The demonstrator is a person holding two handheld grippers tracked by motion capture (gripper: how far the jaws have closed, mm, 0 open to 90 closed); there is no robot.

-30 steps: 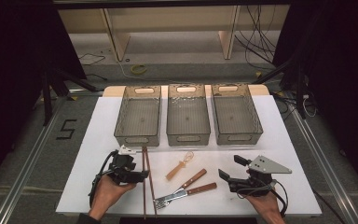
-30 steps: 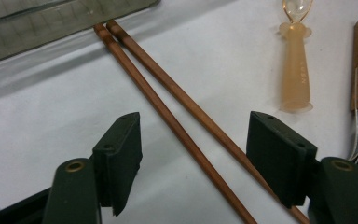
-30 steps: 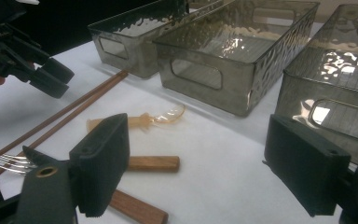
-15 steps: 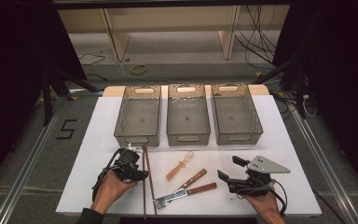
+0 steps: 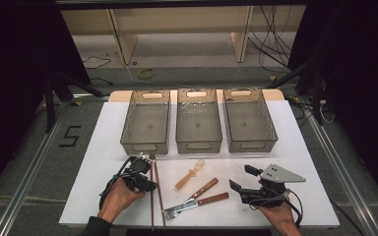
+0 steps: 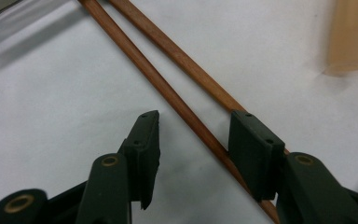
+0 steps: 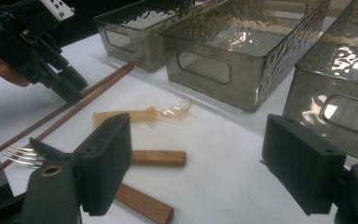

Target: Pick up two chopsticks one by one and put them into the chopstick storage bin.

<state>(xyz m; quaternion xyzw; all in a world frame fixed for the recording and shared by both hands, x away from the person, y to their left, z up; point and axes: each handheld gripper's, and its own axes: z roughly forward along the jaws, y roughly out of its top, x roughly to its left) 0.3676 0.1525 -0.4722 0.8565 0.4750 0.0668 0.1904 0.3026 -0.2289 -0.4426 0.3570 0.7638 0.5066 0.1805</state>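
High view: a white table top [image 5: 103, 147] carries three smoked-clear plastic bins [image 5: 198, 120] in a row along its far edge, side by side, long sides parallel. Toward the near edge lie the utensils. Two long reddish-brown wooden chopsticks [image 5: 154, 189] run from the near edge up to the left bin's near end, close together. Right of them, a translucent amber plastic spoon [image 5: 189, 175], bowl pointing toward the bins. Nearer the near edge, two wooden-handled metal pieces [image 5: 197, 196], one plainly a fork with tines toward the chopsticks; handles angled up to the right.

The left gripper [image 5: 145, 177], black, held in a hand [image 5: 118, 196] coming from the near edge, sits over the chopsticks' far half. Left gripper view: jaws apart at a moderate gap, pads low at the surface. One chopstick [image 6: 168, 91] passes between the pads, running under the right-hand pad; the second chopstick [image 6: 182, 58] lies just outside that pad. Neither is clamped. Spoon handle end visible at upper right.

The right gripper [image 5: 241, 179], with grey three-cornered plate, rests near the near right corner, well apart from the utensils. Right gripper view: jaws wide, nothing between them; bins, spoon and wooden handles ahead.
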